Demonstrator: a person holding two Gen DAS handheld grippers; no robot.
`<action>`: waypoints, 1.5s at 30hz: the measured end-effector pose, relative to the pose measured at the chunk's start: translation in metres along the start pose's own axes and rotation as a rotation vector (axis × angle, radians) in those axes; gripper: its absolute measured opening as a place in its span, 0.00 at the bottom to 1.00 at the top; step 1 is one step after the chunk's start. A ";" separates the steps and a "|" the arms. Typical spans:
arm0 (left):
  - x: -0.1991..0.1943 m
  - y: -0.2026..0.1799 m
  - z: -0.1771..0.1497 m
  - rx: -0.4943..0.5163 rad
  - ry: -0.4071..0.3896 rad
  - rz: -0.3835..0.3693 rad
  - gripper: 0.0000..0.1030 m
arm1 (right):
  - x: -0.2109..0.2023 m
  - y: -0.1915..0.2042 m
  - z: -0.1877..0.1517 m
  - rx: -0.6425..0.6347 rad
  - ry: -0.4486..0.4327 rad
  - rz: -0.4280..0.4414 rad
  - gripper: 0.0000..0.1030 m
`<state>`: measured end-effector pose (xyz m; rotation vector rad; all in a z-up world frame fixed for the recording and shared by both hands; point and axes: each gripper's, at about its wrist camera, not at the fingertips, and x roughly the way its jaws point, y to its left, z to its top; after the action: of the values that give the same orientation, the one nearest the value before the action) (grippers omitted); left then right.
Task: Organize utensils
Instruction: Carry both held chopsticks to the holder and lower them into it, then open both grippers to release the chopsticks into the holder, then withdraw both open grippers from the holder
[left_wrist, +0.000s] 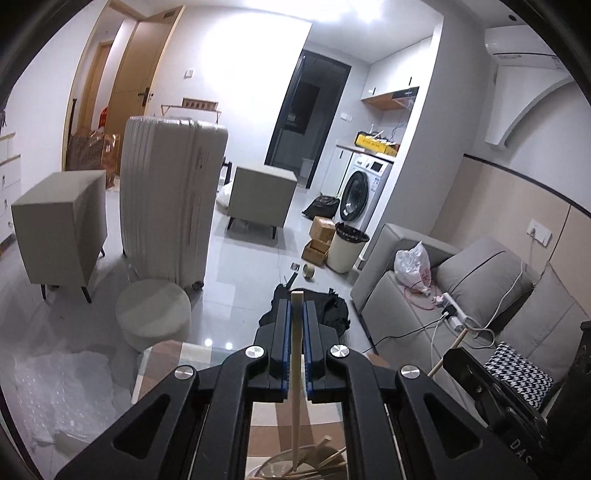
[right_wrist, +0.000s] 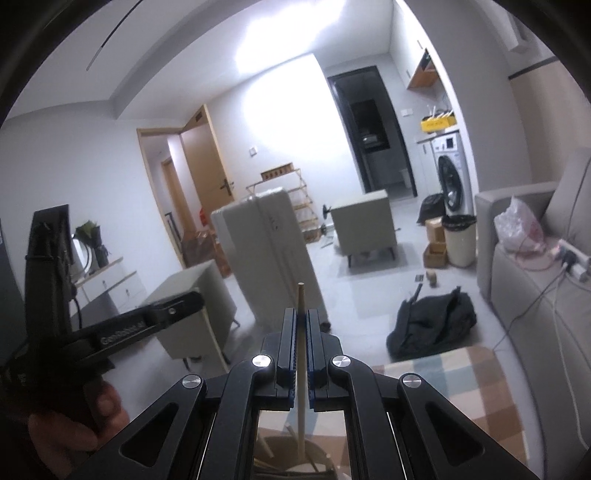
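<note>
A pale, flat-sided wooden chopstick (left_wrist: 297, 354) stands clamped between the blue-lined pads of the left claw (left_wrist: 297, 306), its squared top poking just above the fingertips and its lower end reaching down into a round glass bowl (left_wrist: 269, 466) directly under the claw. More loose wooden sticks (left_wrist: 328, 456) lie slanted inside that bowl. The bowl sits on a table (left_wrist: 166, 360) whose top shows a check pattern in beige, pale blue and white.

The right claw (right_wrist: 302, 314) is likewise closed on a second utensil, a thin round wooden chopstick (right_wrist: 301, 354), which rises above the fingertips and runs down toward the same bowl (right_wrist: 273, 448) beneath it. In the right wrist view, the left claw's black body (right_wrist: 147, 321) shows to the left of the bowl, gripped by a person's hand (right_wrist: 74, 417).

Beyond the bowl, on the floor, lies a crumpled black bag (left_wrist: 332, 306). Farther off than the bag stands a tall cream-coloured ribbed suitcase (left_wrist: 170, 199). To the right of the bowl runs a grey fabric sofa (left_wrist: 461, 295) carrying a white plastic bag (left_wrist: 412, 264) and a white power strip (left_wrist: 452, 312).
</note>
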<state>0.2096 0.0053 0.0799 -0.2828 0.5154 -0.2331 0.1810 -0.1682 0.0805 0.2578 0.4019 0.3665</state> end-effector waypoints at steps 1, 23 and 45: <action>0.000 -0.001 -0.001 0.003 0.000 0.001 0.01 | 0.003 0.000 -0.002 -0.005 0.005 -0.002 0.03; -0.012 -0.010 -0.017 0.055 0.072 -0.033 0.01 | 0.014 0.002 -0.042 -0.064 0.127 0.014 0.04; -0.079 -0.016 -0.027 0.057 0.222 0.026 0.55 | -0.080 -0.010 -0.057 0.078 0.155 -0.063 0.47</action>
<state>0.1268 0.0075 0.0982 -0.1954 0.7301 -0.2554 0.0918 -0.1992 0.0532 0.2932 0.5759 0.3104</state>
